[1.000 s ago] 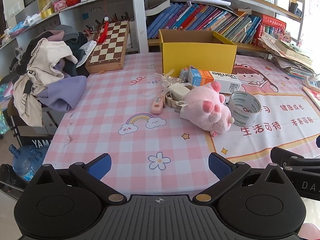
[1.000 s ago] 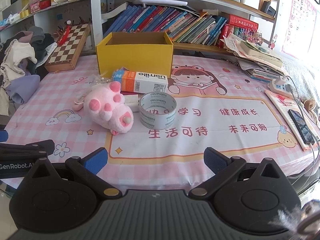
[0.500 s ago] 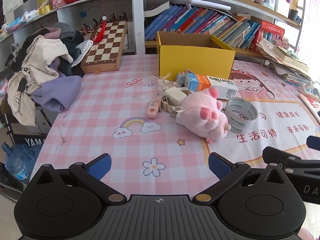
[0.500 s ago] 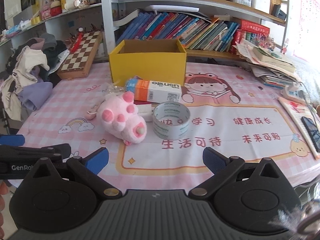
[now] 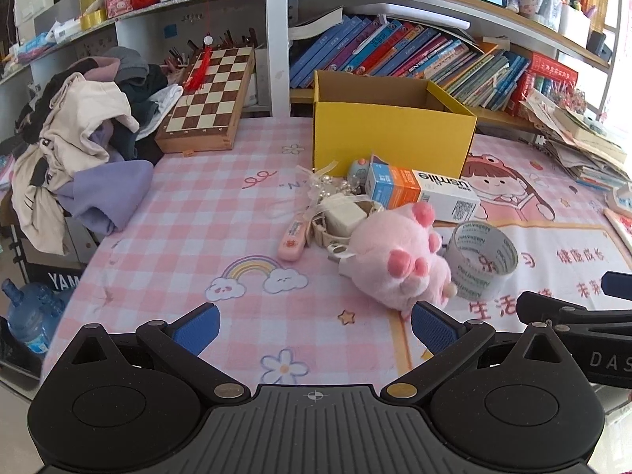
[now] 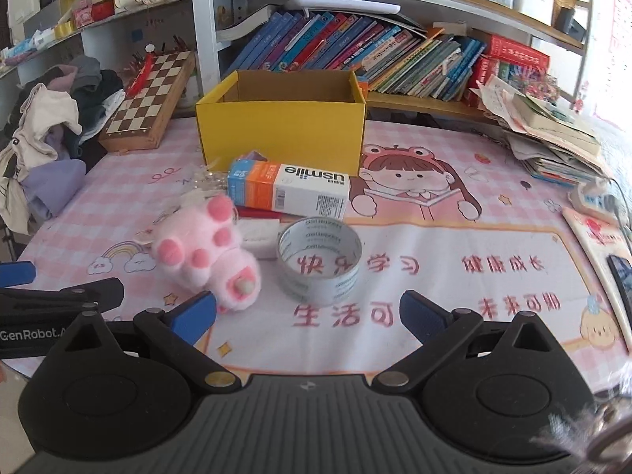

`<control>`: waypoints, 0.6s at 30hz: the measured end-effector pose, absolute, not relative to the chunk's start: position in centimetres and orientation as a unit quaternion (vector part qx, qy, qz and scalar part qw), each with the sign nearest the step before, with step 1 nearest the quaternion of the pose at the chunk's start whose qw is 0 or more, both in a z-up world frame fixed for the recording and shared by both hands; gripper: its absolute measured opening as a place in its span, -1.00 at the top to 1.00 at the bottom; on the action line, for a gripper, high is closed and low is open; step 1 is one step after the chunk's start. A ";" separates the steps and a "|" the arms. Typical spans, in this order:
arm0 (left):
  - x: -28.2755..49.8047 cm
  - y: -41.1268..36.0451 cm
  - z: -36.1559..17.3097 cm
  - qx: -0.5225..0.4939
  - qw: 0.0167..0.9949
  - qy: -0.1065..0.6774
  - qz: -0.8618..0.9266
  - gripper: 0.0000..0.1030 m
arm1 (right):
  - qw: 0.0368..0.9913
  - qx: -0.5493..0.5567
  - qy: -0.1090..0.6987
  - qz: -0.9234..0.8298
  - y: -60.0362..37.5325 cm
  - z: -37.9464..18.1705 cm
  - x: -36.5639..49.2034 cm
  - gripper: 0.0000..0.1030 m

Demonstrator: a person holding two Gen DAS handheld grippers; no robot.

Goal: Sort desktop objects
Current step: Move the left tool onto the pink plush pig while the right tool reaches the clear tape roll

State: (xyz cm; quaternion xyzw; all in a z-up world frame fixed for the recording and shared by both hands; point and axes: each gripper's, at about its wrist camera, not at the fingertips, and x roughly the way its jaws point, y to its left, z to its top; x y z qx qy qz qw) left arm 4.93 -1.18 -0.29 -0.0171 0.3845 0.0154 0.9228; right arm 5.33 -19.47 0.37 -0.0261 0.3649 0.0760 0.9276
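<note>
A pink plush toy point(image 5: 399, 260) lies on the pink checked table, also in the right wrist view point(image 6: 205, 252). A clear tape roll point(image 5: 482, 264) point(image 6: 320, 262) stands right of it. An orange, blue and white usmile box point(image 5: 418, 193) point(image 6: 288, 191) lies behind them, before an open yellow box point(image 5: 391, 134) point(image 6: 280, 126). A white charger point(image 5: 343, 215) and a pink pen-like item point(image 5: 292, 233) lie left of the plush. My left gripper point(image 5: 314, 326) is open and empty, its right fingertip near the plush. My right gripper point(image 6: 308, 316) is open and empty, just before the tape roll.
A chessboard point(image 5: 209, 98) leans at the back left beside a pile of clothes point(image 5: 79, 150). Bookshelves point(image 6: 375, 55) stand behind the table. Stacked papers point(image 6: 553, 138) and a phone point(image 6: 622, 280) lie at the right edge. A water bottle point(image 5: 27, 316) stands below the left edge.
Both grippers have moved forward toward the plush toy and the tape roll, which now appear closer and larger. Both stay open. Nothing on the table has moved.
</note>
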 end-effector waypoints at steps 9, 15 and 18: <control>7.7 -3.6 -1.1 -0.038 0.921 0.388 0.012 -1.00 | 0.910 -0.044 0.399 0.103 -21.4 -0.8 10.5 -0.13; 9.4 -4.5 -1.9 -0.053 0.913 0.403 0.037 -0.98 | 0.897 -0.048 0.423 0.120 -22.5 -2.0 13.6 0.14; 9.9 -4.7 -2.0 -0.059 0.911 0.406 0.049 -0.98 | 0.890 -0.048 0.434 0.131 -22.8 -2.5 15.1 0.14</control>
